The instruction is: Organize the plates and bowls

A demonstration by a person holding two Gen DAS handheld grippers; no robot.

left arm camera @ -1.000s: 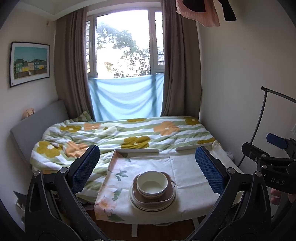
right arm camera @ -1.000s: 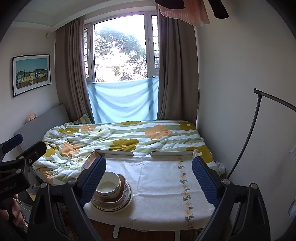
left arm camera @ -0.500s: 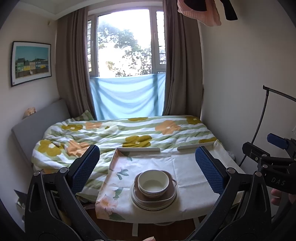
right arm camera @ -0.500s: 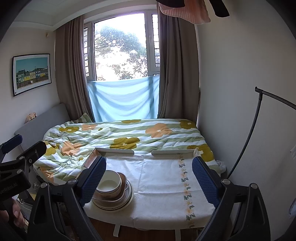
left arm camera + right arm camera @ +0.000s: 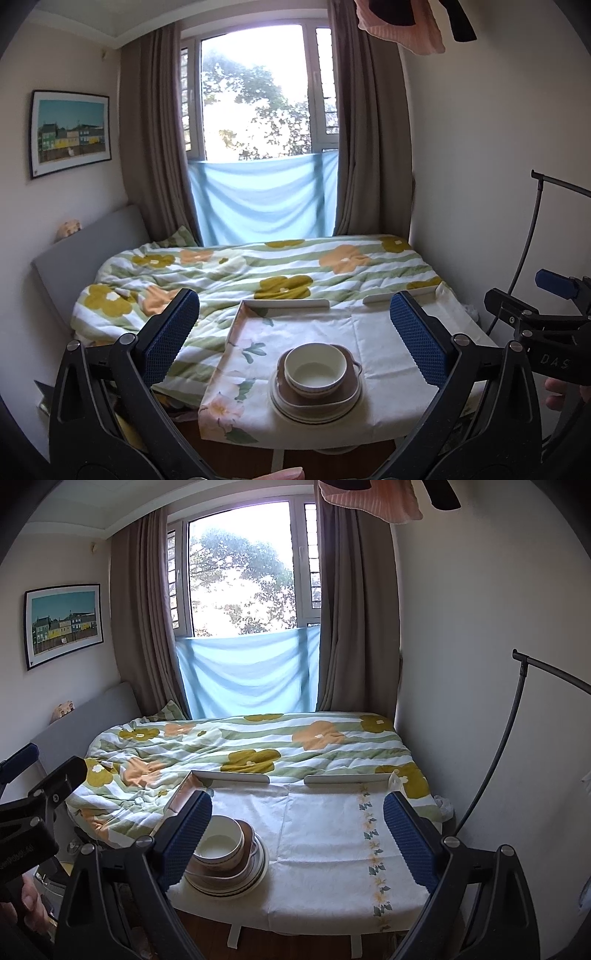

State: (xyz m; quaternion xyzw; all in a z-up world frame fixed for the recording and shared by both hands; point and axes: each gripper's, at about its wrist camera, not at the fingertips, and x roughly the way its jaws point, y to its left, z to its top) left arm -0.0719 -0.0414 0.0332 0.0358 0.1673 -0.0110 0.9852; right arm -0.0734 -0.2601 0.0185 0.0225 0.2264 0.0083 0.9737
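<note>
A cream bowl (image 5: 316, 367) sits on a brown square dish (image 5: 343, 397), which rests on round cream plates (image 5: 291, 408), one stack near the front of a small cloth-covered table (image 5: 384, 354). My left gripper (image 5: 295, 343) is open and empty, held back from the stack and above it. In the right wrist view the stack (image 5: 229, 864) lies at the table's left, partly hidden behind my left finger. My right gripper (image 5: 297, 834) is open and empty, held back over the table's bare right part (image 5: 332, 834).
The table has low white rails (image 5: 343, 779) at its far edge. A bed with a flowered quilt (image 5: 258, 269) lies behind it. A wall stands on the right, with a black curved stand (image 5: 517, 716) beside the table. The wooden floor shows below the table's front edge.
Both grippers have drifted slightly; the stack sits a little lower and more central in the left wrist view. The dishes have not moved. Both grippers stay open.
</note>
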